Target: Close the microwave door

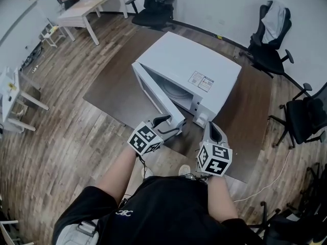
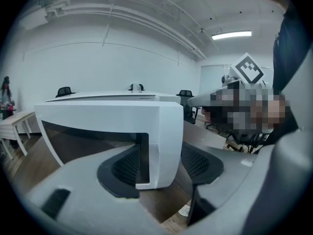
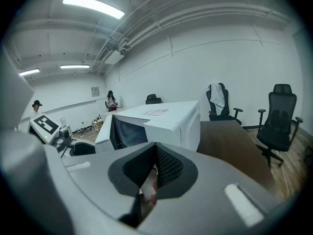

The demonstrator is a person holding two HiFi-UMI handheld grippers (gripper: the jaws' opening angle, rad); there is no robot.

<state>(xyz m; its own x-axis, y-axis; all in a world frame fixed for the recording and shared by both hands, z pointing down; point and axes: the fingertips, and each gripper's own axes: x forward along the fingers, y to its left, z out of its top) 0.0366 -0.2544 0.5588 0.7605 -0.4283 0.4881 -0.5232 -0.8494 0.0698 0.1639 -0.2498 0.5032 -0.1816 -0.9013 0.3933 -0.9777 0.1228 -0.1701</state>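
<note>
A white microwave [image 1: 189,70] stands on a dark brown table [image 1: 255,101]. Its door [image 1: 153,93] hangs wide open, swung out toward me. My left gripper [image 1: 172,126] is at the door's free end, with a jaw on each side of the edge. In the left gripper view the door [image 2: 161,131] fills the gap between the two pads, so the left gripper [image 2: 159,163] is shut on it. My right gripper [image 1: 214,129] hovers in front of the microwave's right corner, shut and empty. The right gripper [image 3: 155,165] looks at the microwave [image 3: 166,121] from a short way off.
Black office chairs stand behind the table [image 1: 156,6] and to the right [image 1: 271,40], [image 1: 306,116]. A white desk [image 1: 87,9] sits at the far left. The floor [image 1: 61,116] is wood. People stand far off by the back wall [image 3: 111,101].
</note>
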